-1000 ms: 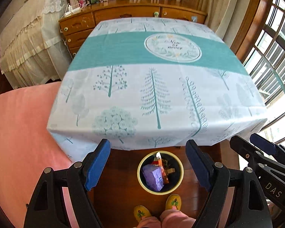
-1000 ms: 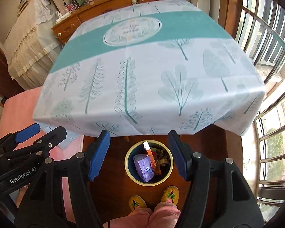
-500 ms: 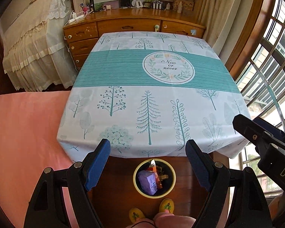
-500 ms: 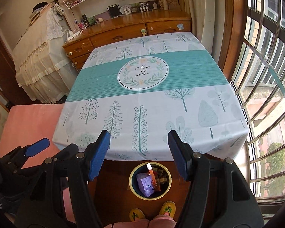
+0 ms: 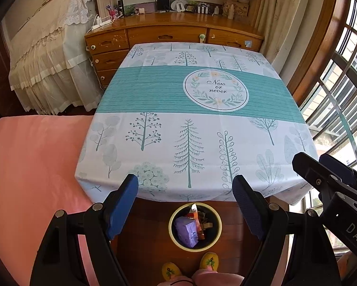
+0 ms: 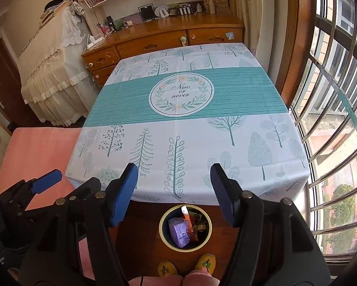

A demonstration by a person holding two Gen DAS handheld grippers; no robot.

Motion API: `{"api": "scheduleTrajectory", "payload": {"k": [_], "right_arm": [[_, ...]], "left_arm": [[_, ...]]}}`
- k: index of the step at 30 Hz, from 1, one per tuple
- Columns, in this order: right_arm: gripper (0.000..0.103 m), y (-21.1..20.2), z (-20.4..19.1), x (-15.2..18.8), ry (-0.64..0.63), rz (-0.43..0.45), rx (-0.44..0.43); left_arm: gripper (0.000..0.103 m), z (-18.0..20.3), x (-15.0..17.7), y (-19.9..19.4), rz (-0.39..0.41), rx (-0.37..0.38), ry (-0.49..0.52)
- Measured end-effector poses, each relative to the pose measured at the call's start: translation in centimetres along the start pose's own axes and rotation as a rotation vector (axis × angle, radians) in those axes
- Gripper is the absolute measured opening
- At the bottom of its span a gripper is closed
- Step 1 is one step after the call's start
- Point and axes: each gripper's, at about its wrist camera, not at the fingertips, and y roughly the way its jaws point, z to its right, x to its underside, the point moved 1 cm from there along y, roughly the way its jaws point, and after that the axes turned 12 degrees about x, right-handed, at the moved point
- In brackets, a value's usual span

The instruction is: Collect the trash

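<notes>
Both wrist views, looking steeply down past the near table edge. Your left gripper (image 5: pixel 185 202) and right gripper (image 6: pixel 173 191) are both released — jaws spread wide, nothing between the blue pads. The right gripper also shows at the right edge of the left view, and the left gripper at the left edge of the right view, so the two hang side by side over the same spot.

The task's things lie directly below and between the jaws: the trash bin (image 5: pixel 172 234), a round yellow-rimmed pail, stands on the wooden floor (image 5: pixel 145 250) just in front of your slippers (image 6: pixel 205 263), partly tucked under the hanging edge of the tablecloth (image 5: pixel 190 128). Inside it sit a crumpled purple wrapper (image 5: pixel 188 231) and an orange packet (image 6: pixel 189 221) standing on end, its long axis roughly upright.

The cloth shows no loose item anywhere on its printed surface. By this reading the collecting looks finished, or nearly so. Neither hand is clearly nearer the bin — both frame it about centrally. Any further piece would have to lie outside these views; that cannot be told here.
</notes>
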Motion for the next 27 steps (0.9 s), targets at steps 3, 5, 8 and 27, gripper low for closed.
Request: {"api": "scheduleTrajectory", "payload": {"k": [3, 5, 8, 27], "right_arm": [[0.061, 0.12, 0.10, 0.00, -0.001, 0.000, -0.001], [0.061, 0.17, 0.07, 0.00, -0.003, -0.001, -0.001], [0.061, 0.30, 0.06, -0.04, -0.003, -0.006, 0.001], [0.061, 0.90, 0.25, 0.44, -0.004, -0.026, 0.007]], "left_arm": [[0.083, -0.18, -0.11, 0.03, 0.002, -0.005, -0.003], [0.083, -0.23, -0.15, 0.05, 0.002, -0.009, -0.004], [0.083, -0.41, -0.30, 0.06, 0.004, -0.012, -0.013], [0.083, -0.17, -0.76, -0.21, 0.013, -0.015, -0.029]]}}
